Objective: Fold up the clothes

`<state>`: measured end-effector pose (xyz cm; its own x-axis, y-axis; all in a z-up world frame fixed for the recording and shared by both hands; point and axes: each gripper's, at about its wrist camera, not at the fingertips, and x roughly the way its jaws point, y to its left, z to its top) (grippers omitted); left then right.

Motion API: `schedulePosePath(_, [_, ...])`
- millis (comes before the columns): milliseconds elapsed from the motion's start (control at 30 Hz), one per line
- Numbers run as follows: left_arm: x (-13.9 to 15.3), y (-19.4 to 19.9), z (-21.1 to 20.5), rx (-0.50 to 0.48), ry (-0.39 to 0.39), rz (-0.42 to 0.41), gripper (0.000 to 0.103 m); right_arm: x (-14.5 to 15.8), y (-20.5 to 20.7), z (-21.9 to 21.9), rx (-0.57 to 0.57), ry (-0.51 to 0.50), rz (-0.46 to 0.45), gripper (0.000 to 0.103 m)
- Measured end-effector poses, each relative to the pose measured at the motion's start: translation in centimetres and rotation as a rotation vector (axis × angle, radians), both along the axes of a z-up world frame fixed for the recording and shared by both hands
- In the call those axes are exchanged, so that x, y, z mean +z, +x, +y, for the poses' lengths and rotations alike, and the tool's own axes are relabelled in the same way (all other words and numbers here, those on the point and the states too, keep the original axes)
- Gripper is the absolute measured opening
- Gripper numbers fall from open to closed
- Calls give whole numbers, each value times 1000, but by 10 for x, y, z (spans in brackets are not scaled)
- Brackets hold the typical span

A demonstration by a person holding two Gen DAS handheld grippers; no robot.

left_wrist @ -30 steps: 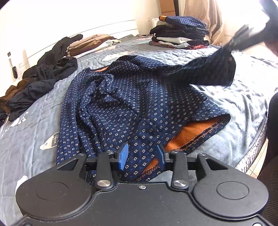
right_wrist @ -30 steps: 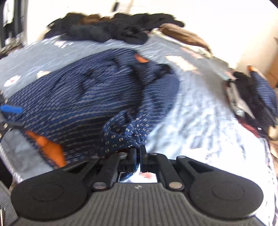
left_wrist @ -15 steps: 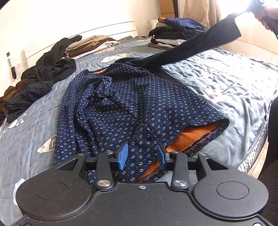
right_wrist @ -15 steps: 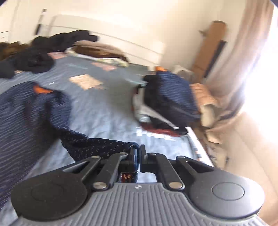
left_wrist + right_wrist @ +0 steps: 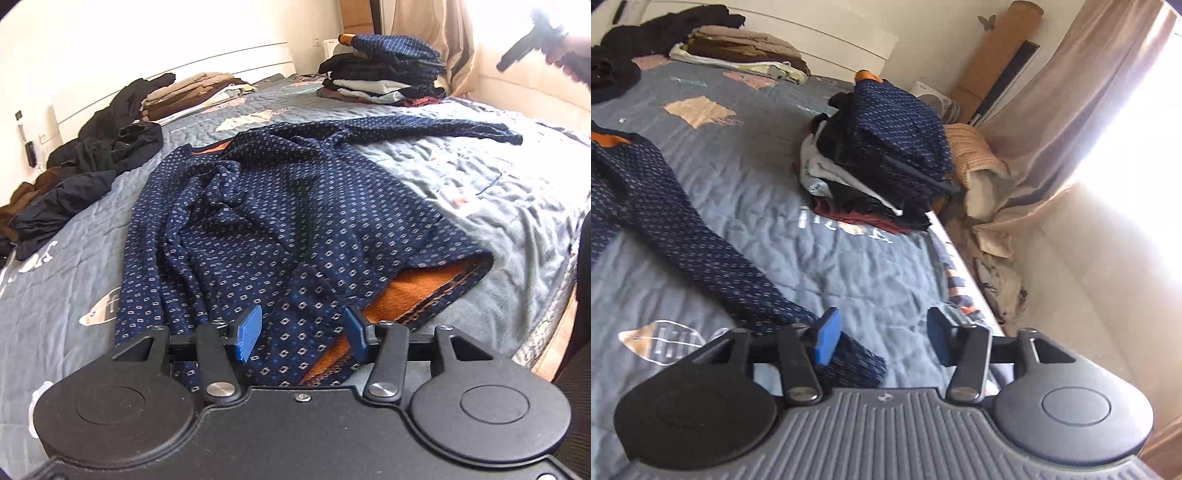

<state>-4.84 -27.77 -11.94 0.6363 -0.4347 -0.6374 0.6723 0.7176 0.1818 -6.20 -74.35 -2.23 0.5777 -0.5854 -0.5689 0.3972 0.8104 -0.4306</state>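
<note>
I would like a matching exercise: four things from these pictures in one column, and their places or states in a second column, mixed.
1. sleeve
2. folded stack
3. left hand-held gripper
4. black clothes

a. open, over the hem
b. loose heap near the headboard
c. stretched flat on the quilt
d. piled at the bed's far corner

Pairs: 1-c, 2-d, 3-a, 4-b

We see shirt [image 5: 280, 221] flat mid-bed [image 5: 498, 192], sleeve [image 5: 713, 258] stretched right; folded stack [image 5: 380, 74] behind it, loose pile [image 5: 85, 162] left.
</note>
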Motion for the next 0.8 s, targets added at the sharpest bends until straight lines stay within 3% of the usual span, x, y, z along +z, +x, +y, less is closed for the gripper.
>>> schedulePosePath(100, [0,1,-1,11,12,-5,49,17,-9,37,119,53,-38,73])
schedulePosePath(200, [-1,-1,-3,4,35,-28,50,25,-15,96,295,139,-16,80])
schedulePosePath(267, [-2,-1,-5,-3,41,-25,50,12,-20,146,434,200,45,85])
schedulePosePath(400, [-2,-2,-7,-9,42,-27,53,-40,-31,245,668,226,194,85])
schedulePosePath(467, [-2,-2,-6,-8,38,-27,55,-64,-33,275,711,236,234,85])
schedulePosePath(567, [-1,-3,-6,-7,32,-27,55,-83,-34,299,711,208,210,84])
schedulePosePath(800, [2,-2,-6,-12,16,-22,56,-97,-29,305,633,289,197,81])
